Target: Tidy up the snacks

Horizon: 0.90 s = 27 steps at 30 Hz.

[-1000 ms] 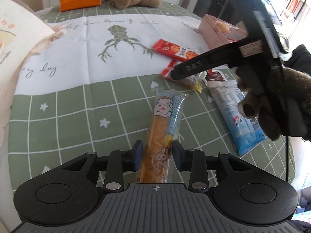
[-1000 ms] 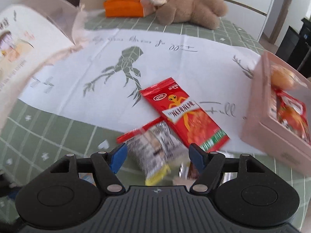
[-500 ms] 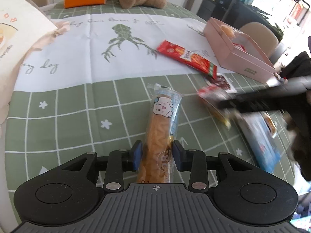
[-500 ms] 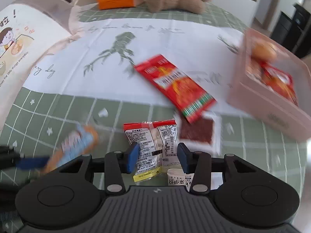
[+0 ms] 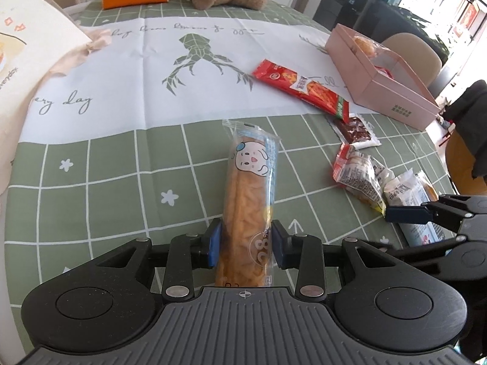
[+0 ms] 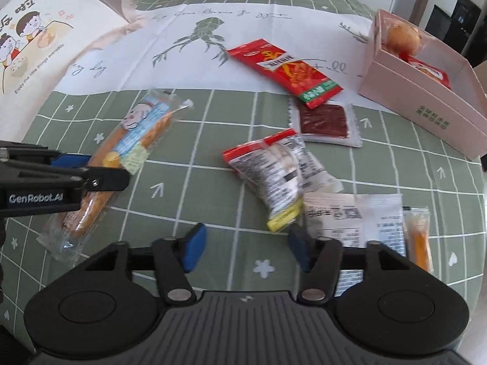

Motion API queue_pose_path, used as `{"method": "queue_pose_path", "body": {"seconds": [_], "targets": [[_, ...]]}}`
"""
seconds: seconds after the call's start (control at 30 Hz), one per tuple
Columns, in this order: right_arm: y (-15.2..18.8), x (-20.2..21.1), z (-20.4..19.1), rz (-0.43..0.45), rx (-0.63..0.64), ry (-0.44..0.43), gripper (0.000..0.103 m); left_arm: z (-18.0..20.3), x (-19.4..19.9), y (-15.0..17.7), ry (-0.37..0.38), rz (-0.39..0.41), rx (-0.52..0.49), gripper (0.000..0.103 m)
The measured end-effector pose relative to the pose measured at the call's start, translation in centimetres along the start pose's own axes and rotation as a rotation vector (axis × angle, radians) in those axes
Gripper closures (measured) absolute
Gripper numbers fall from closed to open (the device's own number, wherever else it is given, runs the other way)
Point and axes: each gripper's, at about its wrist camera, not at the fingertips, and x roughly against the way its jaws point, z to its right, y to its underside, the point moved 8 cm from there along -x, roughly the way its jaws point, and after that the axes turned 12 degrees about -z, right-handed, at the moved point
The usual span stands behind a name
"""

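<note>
Far left, at 10 o'clock in the right wrist view, a big cartoon bag (image 6: 27, 39) sits on the green table cloth (image 5: 106, 182). Next, the left gripper (image 5: 245, 245) is clenched on the long bread snack (image 5: 249, 194), blue pads pressing both sides; the snack points to 12 o'clock. In the middle, the right gripper (image 6: 246, 248) hangs over bare cloth w/ nothing between its pads, jaws opening. Just past it at 1 o'clock lies a red-edged clear pack (image 6: 271, 176), touching a white pack (image 6: 359, 219). Red chili pack (image 6: 283, 70) at 12, dark red pack (image 6: 324, 120) beside it. Pink box (image 6: 426, 112) at 2 o'clock w/ snacks inside.
</note>
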Motion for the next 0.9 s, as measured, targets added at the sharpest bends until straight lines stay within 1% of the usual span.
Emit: {"method": "queue_pose_path", "body": {"seconds": [0.07,0.13,0.17,0.23,0.3,0.33,0.4,0.5,0.57,0.6,0.63,0.67,0.7,0.73,0.8,0.9], "targets": [[0.2,-0.2,-0.5,0.01,0.005,0.011,0.024,0.0,0.0,0.0,0.004,-0.001,-0.003,0.064],[0.3,-0.3,-0.7,0.016,-0.001,0.009,0.017,-0.1,0.0,0.0,0.016,-0.001,0.002,0.064],[0.4,-0.4,-0.8,0.019,0.0,0.011,0.014,-0.2,0.0,-0.1,0.025,0.0,0.006,0.064],[0.5,-0.4,-0.9,0.026,-0.002,0.009,0.012,-0.3,0.0,-0.1,0.042,0.0,0.018,0.064],[0.6,-0.6,-0.9,0.02,0.004,0.007,0.007,-0.5,0.0,-0.2,0.058,-0.006,0.035,0.064],[0.7,-0.8,-0.9,0.011,0.004,0.005,0.0,-0.5,0.0,-0.3,0.066,-0.009,0.044,0.064],[0.9,-0.8,-0.9,0.023,0.005,0.009,0.0,-0.6,-0.1,-0.4,0.08,-0.011,0.055,0.064],[1.0,-0.8,-0.9,0.026,-0.003,0.011,0.0,-0.5,-0.1,-0.4,0.08,-0.01,0.054,0.064],[0.9,-0.9,-1.0,0.009,0.011,0.011,0.0,-0.5,-0.1,-0.4,0.076,-0.009,0.051,0.064],[0.7,-0.9,-1.0,-0.02,0.034,0.003,0.0,-0.4,-0.1,-0.4,0.074,-0.008,0.048,0.064],[0.6,-0.9,-0.9,-0.048,0.048,-0.01,0.001,-0.4,-0.1,-0.3,0.072,-0.007,0.046,0.064],[0.5,-0.6,-0.7,-0.059,0.046,-0.024,0.009,-0.4,-0.1,-0.3,0.07,-0.006,0.045,0.064],[0.2,0.1,-0.2,-0.034,0.032,-0.037,0.011,-0.4,-0.1,-0.3,0.069,-0.005,0.044,0.064],[-0.1,0.8,0.3,-0.005,0.022,-0.034,0.011,-0.4,-0.1,-0.3,0.067,-0.005,0.045,0.064],[-1.0,1.9,1.5,0.051,0.011,-0.002,0.011,-0.3,-0.2,-0.3,0.059,-0.003,0.043,0.064],[-2.6,2.2,3.1,0.086,-0.014,0.055,0.011,-0.2,-0.2,-0.3,0.047,-0.001,0.037,0.064]]}}
